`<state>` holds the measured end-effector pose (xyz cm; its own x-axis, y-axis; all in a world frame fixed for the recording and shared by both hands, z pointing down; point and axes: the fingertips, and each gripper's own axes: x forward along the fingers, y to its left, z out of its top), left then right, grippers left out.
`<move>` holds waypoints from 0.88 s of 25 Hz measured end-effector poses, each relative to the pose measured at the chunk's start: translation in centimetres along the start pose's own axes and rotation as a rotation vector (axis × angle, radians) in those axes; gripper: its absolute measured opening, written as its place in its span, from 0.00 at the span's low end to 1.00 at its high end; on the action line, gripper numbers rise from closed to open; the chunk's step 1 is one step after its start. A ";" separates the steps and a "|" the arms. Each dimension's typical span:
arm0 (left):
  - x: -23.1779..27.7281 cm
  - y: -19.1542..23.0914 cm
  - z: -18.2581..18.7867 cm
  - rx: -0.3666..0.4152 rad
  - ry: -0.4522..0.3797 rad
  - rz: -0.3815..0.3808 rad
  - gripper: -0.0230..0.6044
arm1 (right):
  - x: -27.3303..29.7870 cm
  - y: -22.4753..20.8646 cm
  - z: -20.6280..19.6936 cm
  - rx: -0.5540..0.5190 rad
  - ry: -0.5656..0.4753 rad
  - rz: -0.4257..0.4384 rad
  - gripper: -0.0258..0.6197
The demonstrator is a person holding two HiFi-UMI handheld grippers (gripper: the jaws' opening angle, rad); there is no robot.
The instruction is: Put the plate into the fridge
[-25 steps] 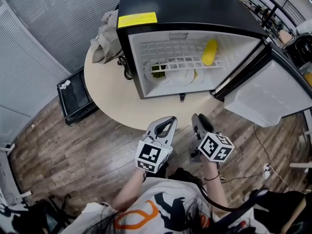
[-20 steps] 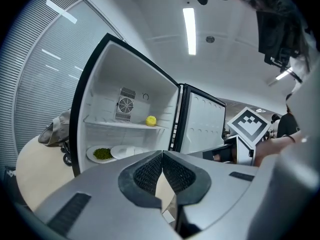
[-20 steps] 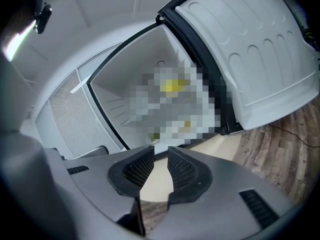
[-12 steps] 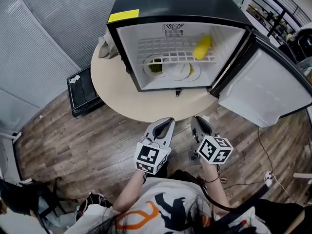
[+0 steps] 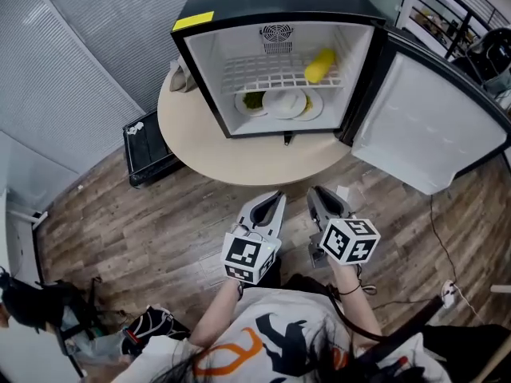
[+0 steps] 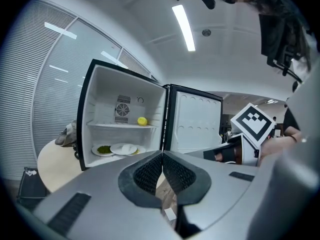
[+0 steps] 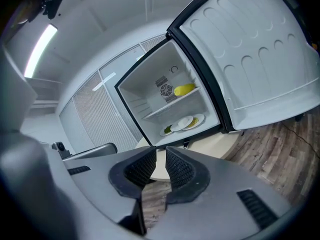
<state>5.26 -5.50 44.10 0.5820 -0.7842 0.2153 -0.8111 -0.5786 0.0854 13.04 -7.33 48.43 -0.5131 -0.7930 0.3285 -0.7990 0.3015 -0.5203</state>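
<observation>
A white plate (image 5: 286, 103) lies on the floor of the open mini fridge (image 5: 275, 6), overlapping a plate of green food (image 5: 254, 100) and a plate with yellow food (image 5: 313, 107). The same plates (image 6: 123, 148) (image 7: 185, 122) show small in both gripper views. My left gripper (image 5: 274, 200) (image 6: 162, 156) is shut and holds nothing. Beside it my right gripper (image 5: 319, 194) (image 7: 161, 156) has a narrow gap between its pads and nothing in it. Both are held close to the person's body, over the wooden floor, well short of the table.
The fridge stands on a round beige table (image 5: 239, 158), its door (image 5: 431, 126) swung wide to the right. A yellow object (image 5: 321, 65) rests on the wire shelf. A cloth (image 5: 182, 76) lies behind the fridge. A black case (image 5: 148, 146) sits on the floor at left.
The fridge and table now sit further from the grippers and more centred in the head view. Both grippers have stayed close to the body.
</observation>
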 end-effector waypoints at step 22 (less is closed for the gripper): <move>-5.1 -6.3 -1.7 -0.005 -0.031 0.027 0.06 | -6.4 3.0 -4.6 -0.092 0.065 0.077 0.10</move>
<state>7.36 2.51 44.15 0.5612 -0.8063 0.1870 -0.8269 -0.5559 0.0851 12.48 1.10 48.38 -0.5907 -0.7305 0.3428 -0.7806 0.4095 -0.4722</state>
